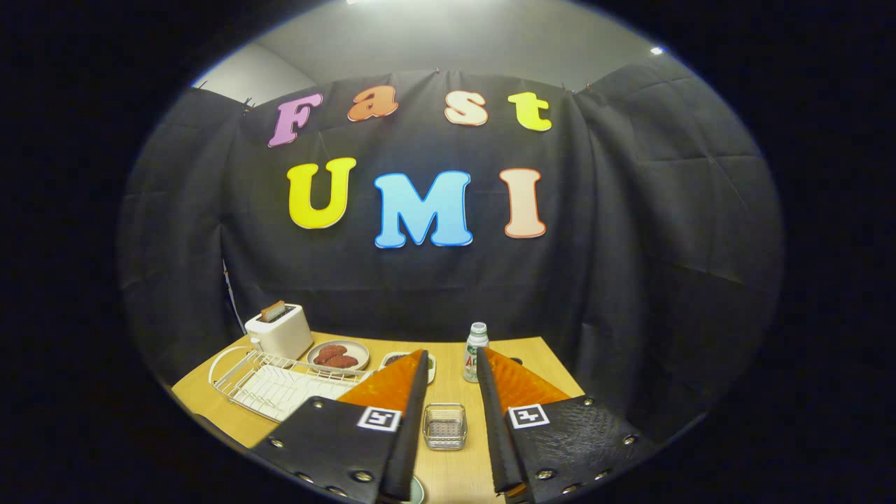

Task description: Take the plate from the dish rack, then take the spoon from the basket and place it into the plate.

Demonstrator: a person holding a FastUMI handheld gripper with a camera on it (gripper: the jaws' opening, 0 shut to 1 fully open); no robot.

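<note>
Rack point(280, 385) lies lower left of frame on the worktop point(448, 469), left of my jaws; I can't make out a plate in it. Gripper point(451, 364) hangs released; basket point(444, 425) sits between the fingers.

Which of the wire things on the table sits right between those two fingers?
The small square wire basket lies between the open gripper's fingers. The larger white dish rack sits off beside one finger, near the toaster.

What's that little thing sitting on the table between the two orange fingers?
In the gripper view, a small wire mesh basket sits on the wooden table between the open fingers of the gripper. Whether a spoon lies inside it is unclear.
</note>
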